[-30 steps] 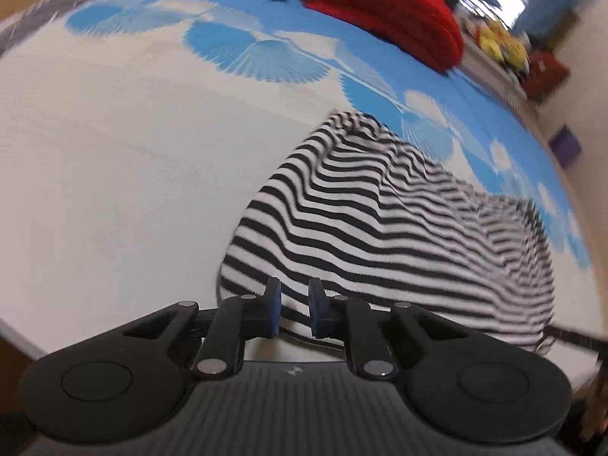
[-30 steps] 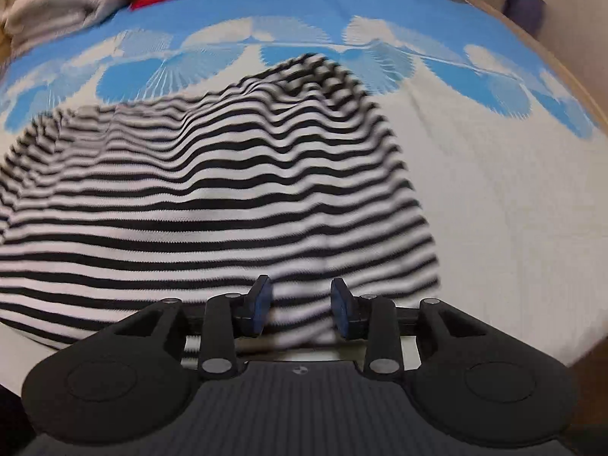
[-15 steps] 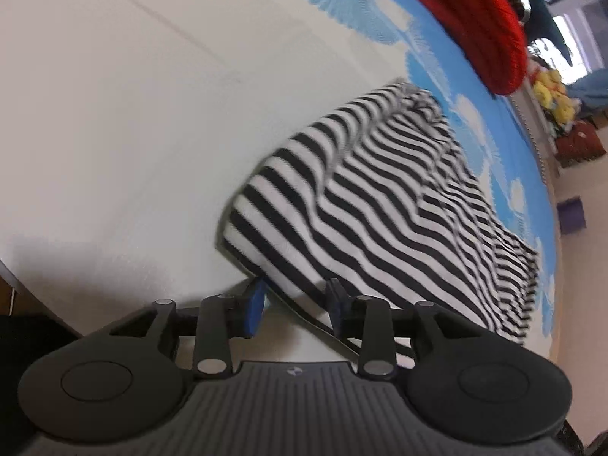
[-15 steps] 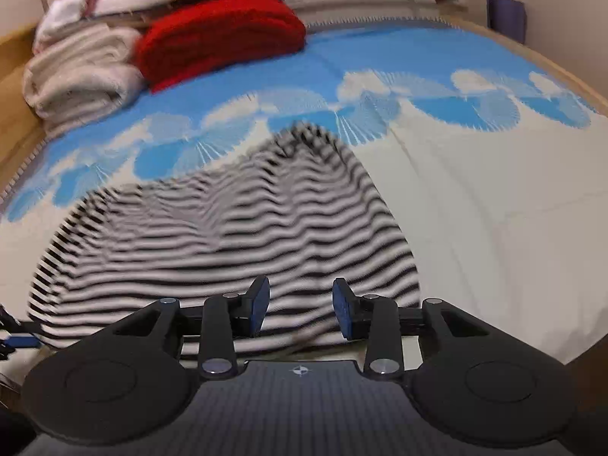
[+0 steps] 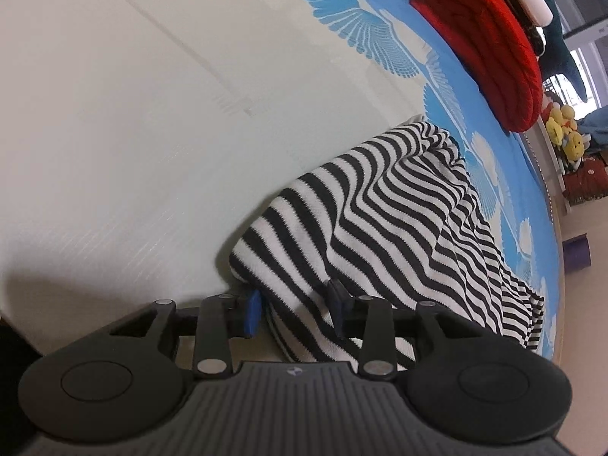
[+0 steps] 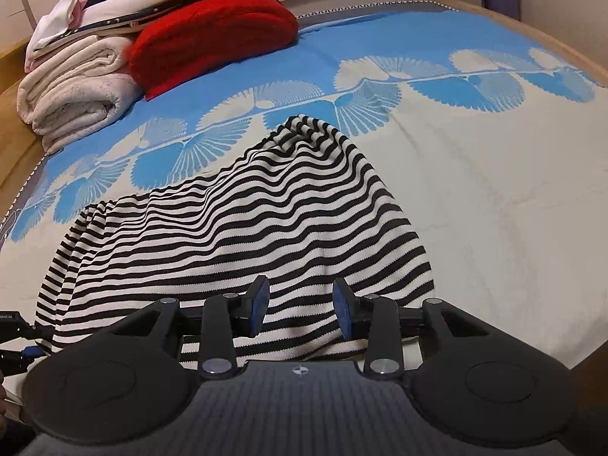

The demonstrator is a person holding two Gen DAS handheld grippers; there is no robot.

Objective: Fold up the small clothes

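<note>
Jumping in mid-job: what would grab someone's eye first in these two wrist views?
The black-and-white striped garment dominates, spread over the near half of the blue-and-cream bed cover, with both the left gripper and right gripper open at its near edge. Behind it, a bright red folded blanket sits at the far left beside rolled white towels.
</note>
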